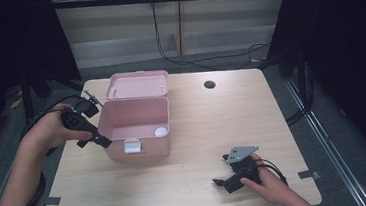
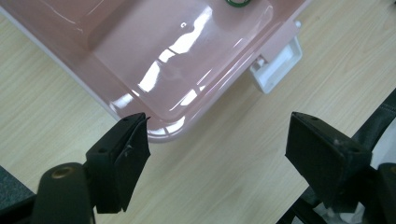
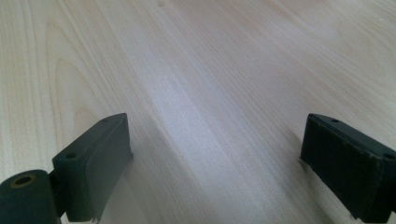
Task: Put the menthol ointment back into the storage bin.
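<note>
the pink plastic storage box [image 1: 134, 132] stands open at the left-middle of the wooden table [image 1: 213, 125], its lid [image 1: 137, 84] thrown back flat behind it and its white latch [image 1: 132, 146] hanging at the front wall. inside, near the right front corner, lies a small round white thing [image 1: 161, 131]; the left gripper view also catches a green ring [image 2: 238, 3] at the top edge, inside the box (too cropped to name better).

the left gripper [image 1: 99, 139] hovers at the box's left front corner, jaws spread wide and holding nothing; in its own view one jaw sits right at the rounded rim of the box [image 2: 159, 84] and the other stands out over bare tabletop. the right gripper [image 1: 223, 175] rests low near the table's front right, well apart from the box, jaws also wide and empty over plain wood.

the risk, as i judge it: the near jaw is so close to the rim that a careless push could nudge or skid the light box, or tip it toward the heavy open lid. closing now would pinch only the wall's corner, a poor, slippery hold on glossy plastic.
</note>
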Motion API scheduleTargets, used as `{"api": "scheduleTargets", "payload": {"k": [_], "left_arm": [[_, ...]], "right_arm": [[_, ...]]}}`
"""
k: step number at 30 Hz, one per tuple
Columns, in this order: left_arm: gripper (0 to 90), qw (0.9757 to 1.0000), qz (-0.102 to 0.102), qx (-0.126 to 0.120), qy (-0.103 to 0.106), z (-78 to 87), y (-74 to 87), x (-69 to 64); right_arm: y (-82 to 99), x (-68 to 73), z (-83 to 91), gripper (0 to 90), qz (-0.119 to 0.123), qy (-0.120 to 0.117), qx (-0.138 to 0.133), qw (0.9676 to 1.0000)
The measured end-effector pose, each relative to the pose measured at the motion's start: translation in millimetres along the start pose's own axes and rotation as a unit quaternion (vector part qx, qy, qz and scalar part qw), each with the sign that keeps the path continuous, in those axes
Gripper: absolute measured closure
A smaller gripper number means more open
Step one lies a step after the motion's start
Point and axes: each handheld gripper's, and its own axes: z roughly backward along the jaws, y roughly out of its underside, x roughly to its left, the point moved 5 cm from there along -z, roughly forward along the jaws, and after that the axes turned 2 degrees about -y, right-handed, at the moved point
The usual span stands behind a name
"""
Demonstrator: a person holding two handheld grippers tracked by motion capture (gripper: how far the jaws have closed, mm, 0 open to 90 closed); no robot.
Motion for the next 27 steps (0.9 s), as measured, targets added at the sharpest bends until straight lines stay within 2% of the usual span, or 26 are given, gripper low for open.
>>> {"api": "scheduleTargets", "payload": {"k": [12, 18, 21, 27], "left_arm": [[21.1, 0.9999, 0.002, -0.01, 0.004, -13.9, 25.6, -1.7], [21.1, 1.0, 0.004, -0.007, 0.005, -26.3, 37.0, -2.1], [21.1, 0.9998, 0.006, -0.013, 0.012, -34.8, 40.7, -4.1], [21.1, 0.9999, 0.002, 0.0, 0.01, -53.2, 48.7, -6.3]], "right_arm": [[0.2, 0.2, 0.1, 8.0, -0.001, -0.001, 0.001, 1.0], [0.2, 0.2, 0.1, 8.0, -0.001, -0.001, 0.001, 1.0], [0.2, 0.3, 0.1, 8.0, -0.001, -0.001, 0.002, 1.0], [0.2, 0.4, 0.1, 8.0, -0.001, -0.002, 0.002, 1.0]]}}
